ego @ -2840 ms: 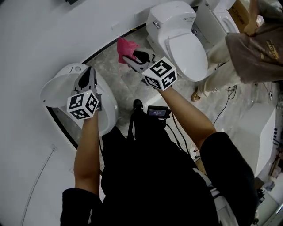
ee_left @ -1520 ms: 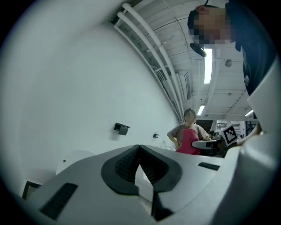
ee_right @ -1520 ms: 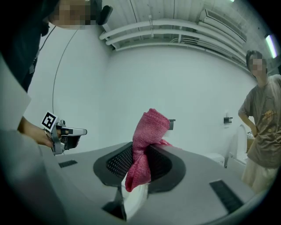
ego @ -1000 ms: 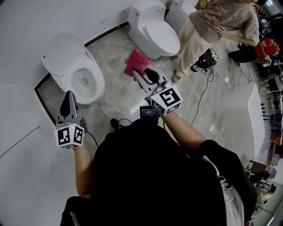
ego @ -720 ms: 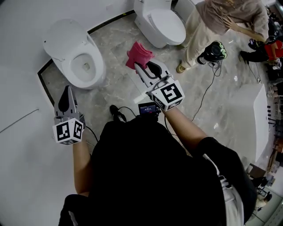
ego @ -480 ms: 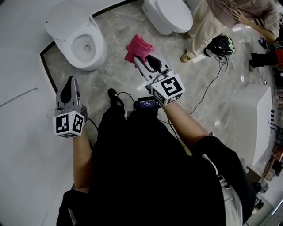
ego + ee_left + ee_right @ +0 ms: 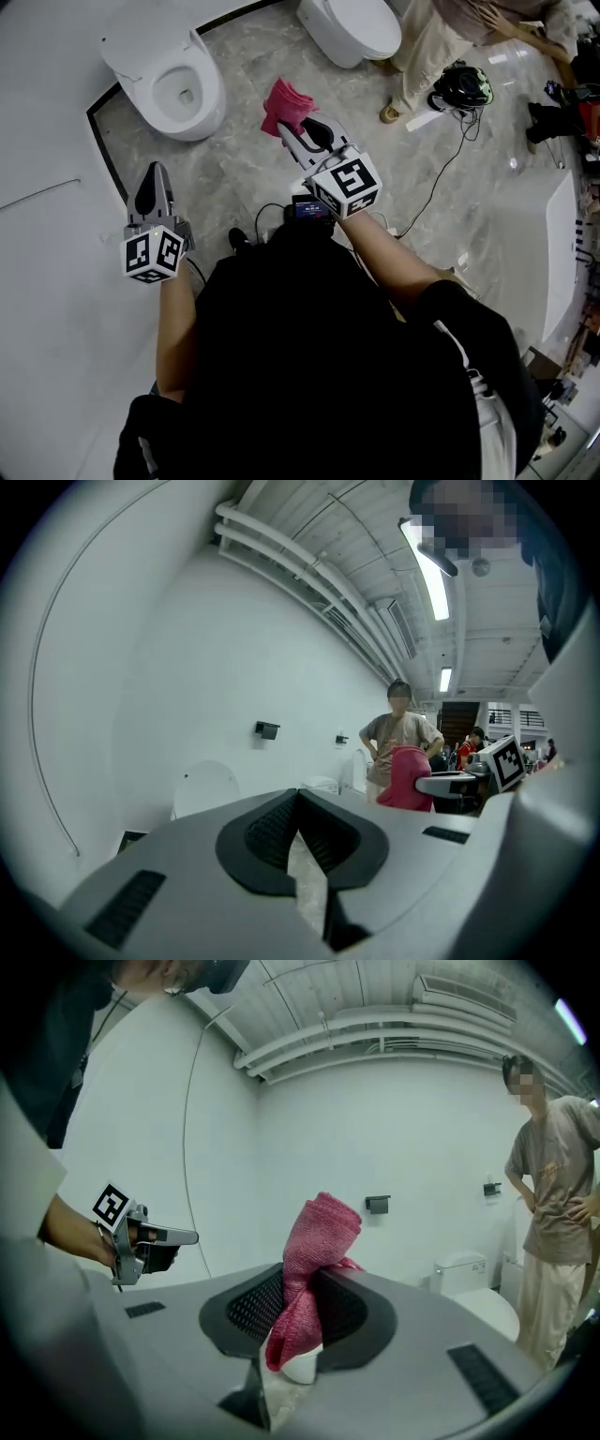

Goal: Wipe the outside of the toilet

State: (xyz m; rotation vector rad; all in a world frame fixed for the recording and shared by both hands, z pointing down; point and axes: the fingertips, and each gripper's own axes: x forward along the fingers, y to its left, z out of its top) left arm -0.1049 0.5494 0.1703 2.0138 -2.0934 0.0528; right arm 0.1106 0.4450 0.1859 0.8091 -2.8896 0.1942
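— Nearest the person, at the near edge of the marble floor: what is the status of the two grippers?
— Left gripper [image 7: 154, 174]: jaws pressed together with nothing between them, held low on the left. Right gripper [image 7: 298, 129]: jaws clamped on the pink cloth [image 7: 285, 100], which stands bunched beyond the tips.
— And the toilet?
— The toilet [image 7: 214, 94], bowl open, sits at the far left corner of the floor, against the white wall. Seconds ago the left gripper hung directly over it and the cloth was close by. Both have since drawn back, and the toilet now lies well apart from either.
— Consequence for the wipe?
— The cloth has no contact with the outer shell. Judgement: wiping is interrupted or finished, and resuming requires closing in again. Further off, a second toilet [image 7: 352, 26] and a bystander [image 7: 427, 47] occupy the far edge.
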